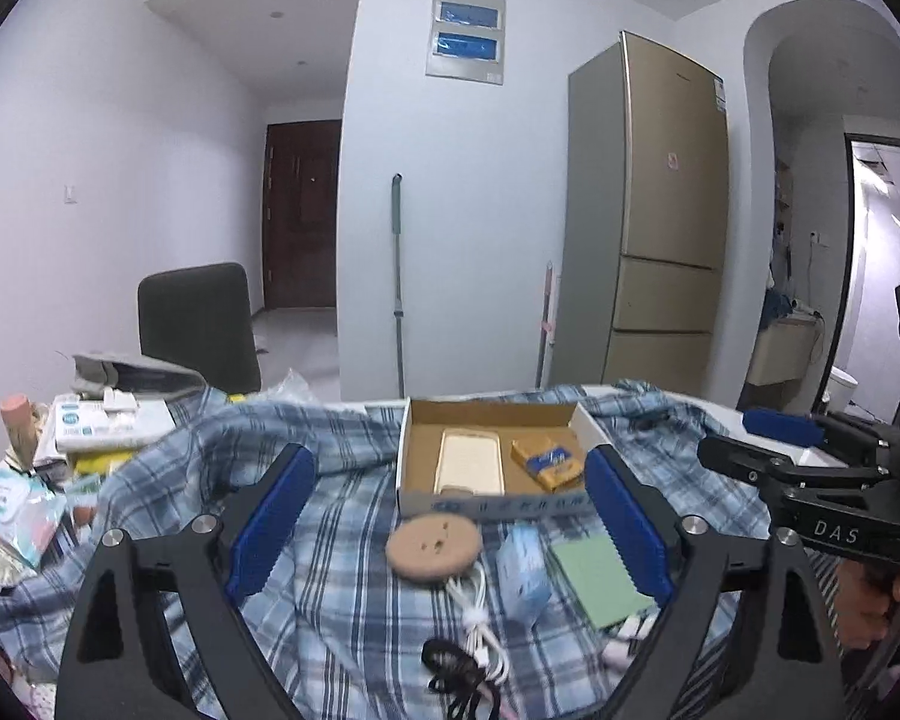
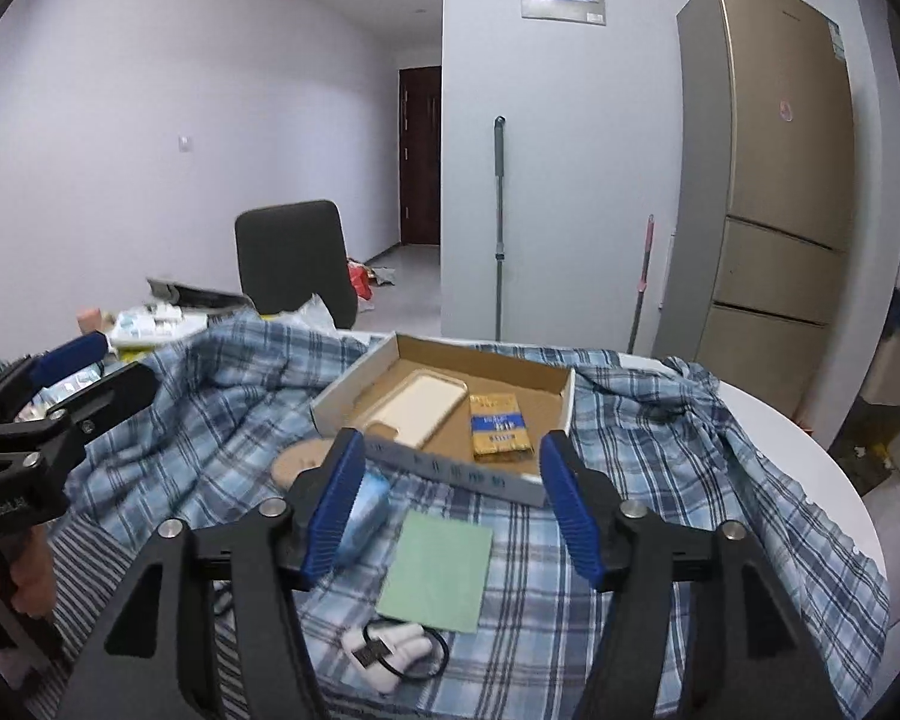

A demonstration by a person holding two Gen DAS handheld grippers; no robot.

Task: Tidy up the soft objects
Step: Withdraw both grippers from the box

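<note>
A plaid shirt (image 2: 660, 450) is spread over the table (image 2: 810, 444), with a cardboard tray (image 2: 450, 384) set on it. The left hand-held gripper (image 1: 450, 516) is held wide above the shirt, nothing between its pads. The right hand-held gripper (image 2: 450, 501) is likewise parted and empty.

shirt (image 2: 660, 450): soft woven cloth, blue plaid, lying matt and creased
box (image 2: 354, 387): raw brown cardboard inside, showing a white outer face
phone case (image 2: 417, 411): smooth pale plastic, looking faintly glossy
gripper pads (image 1: 270, 516): ribbed blue plastic
gripper frames (image 2: 720, 618): matt black, carrying shiny metal bolts
fridge (image 2: 774, 138): gleaming, brushed gold metal
</note>
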